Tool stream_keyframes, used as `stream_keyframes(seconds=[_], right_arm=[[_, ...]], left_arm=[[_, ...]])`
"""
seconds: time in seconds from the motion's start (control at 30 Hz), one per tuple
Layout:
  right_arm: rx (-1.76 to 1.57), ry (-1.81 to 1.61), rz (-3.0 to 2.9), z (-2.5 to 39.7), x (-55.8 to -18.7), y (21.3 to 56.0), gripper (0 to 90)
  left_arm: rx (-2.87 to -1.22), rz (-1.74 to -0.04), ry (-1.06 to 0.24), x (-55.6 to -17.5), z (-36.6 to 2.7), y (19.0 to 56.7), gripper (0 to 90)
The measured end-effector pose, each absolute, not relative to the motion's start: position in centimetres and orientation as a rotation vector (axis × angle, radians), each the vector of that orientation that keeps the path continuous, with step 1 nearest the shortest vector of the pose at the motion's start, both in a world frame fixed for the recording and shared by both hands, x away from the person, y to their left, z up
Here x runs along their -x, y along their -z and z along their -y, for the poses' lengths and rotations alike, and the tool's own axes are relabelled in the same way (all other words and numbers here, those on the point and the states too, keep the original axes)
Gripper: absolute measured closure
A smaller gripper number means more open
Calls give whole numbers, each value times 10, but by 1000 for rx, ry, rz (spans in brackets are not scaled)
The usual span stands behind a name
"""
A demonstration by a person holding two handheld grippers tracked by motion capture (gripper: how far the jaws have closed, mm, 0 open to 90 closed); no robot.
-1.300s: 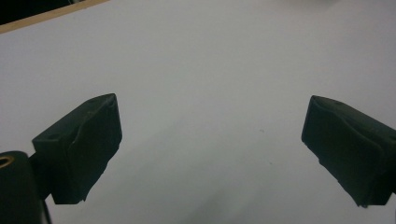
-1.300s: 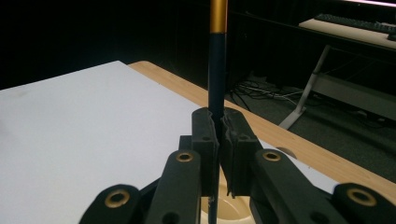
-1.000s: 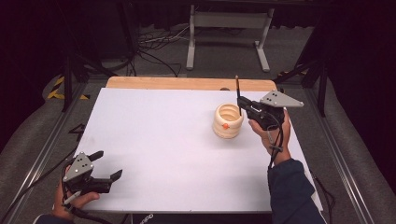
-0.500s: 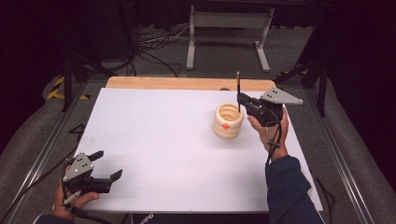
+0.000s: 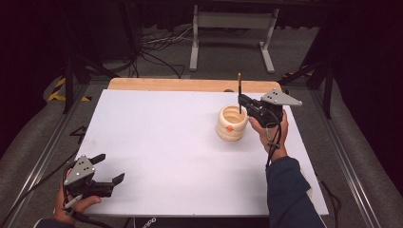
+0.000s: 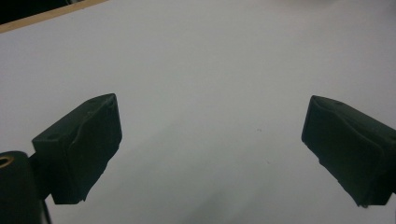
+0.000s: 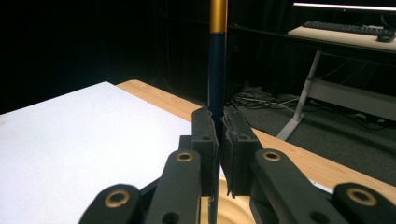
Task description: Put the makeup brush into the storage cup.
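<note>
Right gripper view put me almost on top of it: the right gripper (image 7: 218, 154) had its two black jaws pinched tight on a thin dark pencil (image 7: 217, 70) with a gold band near the top, held upright, its lower end dropping toward the pale rim of the wooden cup (image 7: 233, 212) just beneath. From the high view the same gripper (image 5: 242, 102) hung over the far right part of the white board (image 5: 166, 142), the pencil (image 5: 239, 92) standing straight above the ribbed cup (image 5: 232, 122), which carried a small orange mark on its near side. Whether the tip was already inside the mouth I could not tell.

Away at the near left corner, the left gripper (image 5: 108, 168) rested low with its jaws spread wide apart and nothing between them, only bare board ahead.

My worry was the release. The cup looked light and nothing steadied it, so a pencil let go while tilted, or nudged against the rim, could tip it or roll off across the board.
</note>
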State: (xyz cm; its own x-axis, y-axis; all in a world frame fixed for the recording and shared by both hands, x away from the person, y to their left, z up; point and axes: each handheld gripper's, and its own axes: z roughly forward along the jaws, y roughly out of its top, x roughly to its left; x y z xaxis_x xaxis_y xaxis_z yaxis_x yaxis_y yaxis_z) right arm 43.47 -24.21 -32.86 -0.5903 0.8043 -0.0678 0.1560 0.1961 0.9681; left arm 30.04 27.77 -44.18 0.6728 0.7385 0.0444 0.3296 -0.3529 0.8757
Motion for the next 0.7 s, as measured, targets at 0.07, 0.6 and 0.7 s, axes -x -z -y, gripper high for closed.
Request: stream_keyframes(seconds=[0.07,0.6,0.7], right_arm=[[-900,-1422,-1890,241,-436,331,849],[-955,-1428,-1909,240,-449,357,848],[-965,-1431,-1913,241,-451,363,849]], left_arm=[[-1950,-830,-551,-300,-278,442,57],[-1948,-820,-544,-299,-279,442,51],[-1950,-821,-546,-299,-279,442,51]])
